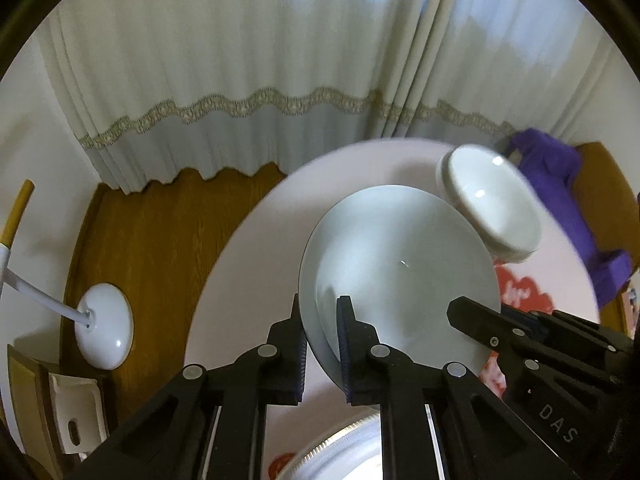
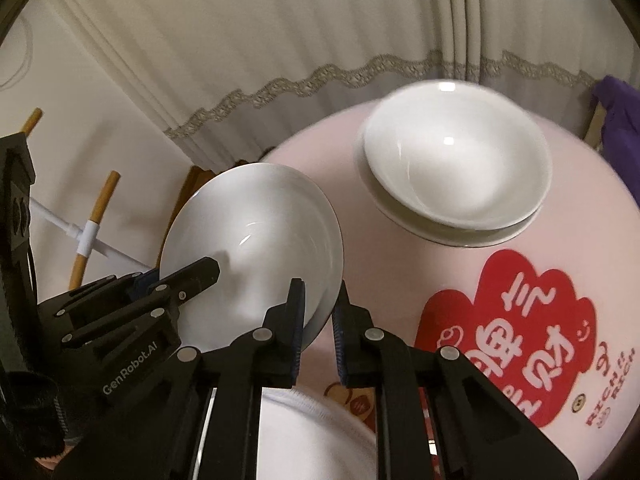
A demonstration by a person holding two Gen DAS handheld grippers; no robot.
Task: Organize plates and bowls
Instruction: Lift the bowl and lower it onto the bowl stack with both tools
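A white plate (image 1: 400, 272) is held in the air above the round pink table (image 1: 256, 248), tilted. My left gripper (image 1: 322, 344) is shut on its near left rim. My right gripper (image 2: 318, 320) is shut on its right rim and shows in the left wrist view (image 1: 472, 316) at the plate's right edge. The plate also shows in the right wrist view (image 2: 256, 240), with the left gripper (image 2: 200, 272) at its lower left. A stack of white bowls (image 2: 456, 168) stands at the far side of the table, and also shows in the left wrist view (image 1: 492, 208).
Another white dish (image 1: 348, 456) lies under the grippers at the near edge, seen too in the right wrist view (image 2: 312, 432). A red printed patch (image 2: 520, 328) marks the tablecloth. A purple object (image 1: 560, 200) sits past the table. A white lamp base (image 1: 105, 326) stands on the wooden floor. Curtains hang behind.
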